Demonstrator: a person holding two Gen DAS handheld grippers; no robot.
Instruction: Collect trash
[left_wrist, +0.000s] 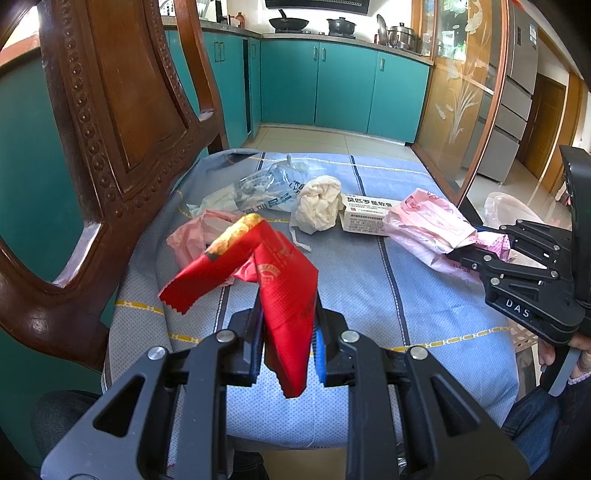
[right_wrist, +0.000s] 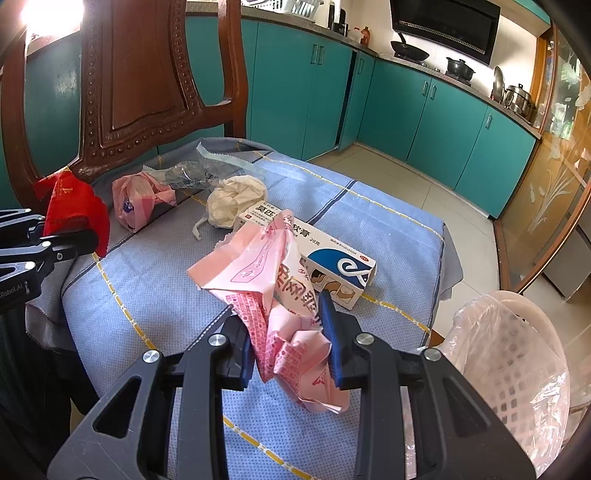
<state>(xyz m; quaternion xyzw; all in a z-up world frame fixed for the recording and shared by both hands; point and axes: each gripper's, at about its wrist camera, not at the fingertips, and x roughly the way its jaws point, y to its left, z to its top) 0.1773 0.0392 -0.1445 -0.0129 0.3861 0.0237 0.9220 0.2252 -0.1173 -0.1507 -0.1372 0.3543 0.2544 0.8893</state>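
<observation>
Left gripper (left_wrist: 288, 343) and right gripper (right_wrist: 291, 350): black angular frames, silver round screws, blue finger pads; white "DAS" lettering; blue jeans (left_wrist: 532, 424).

- Before me is a wooden chair (left_wrist: 110, 155) whose seat is covered by a blue cloth (left_wrist: 362, 280) with yellow dashed lines and dark stripes.
- Near the carved backrest a clear crumpled plastic bag (left_wrist: 266, 188) lies on the cloth.
- Just in front of it sits a small crumpled pink bag (right_wrist: 138, 201).
- A wad of cream tissue (left_wrist: 319, 203) rests about mid-seat, touching the end of a white medicine box (right_wrist: 314, 254).
- The box lies flat, running toward the seat's right edge.
- I cannot tell whether the pink paper wrapper (right_wrist: 273, 288) I pinch touches the cloth.
- The front part of the cloth is bare.
</observation>
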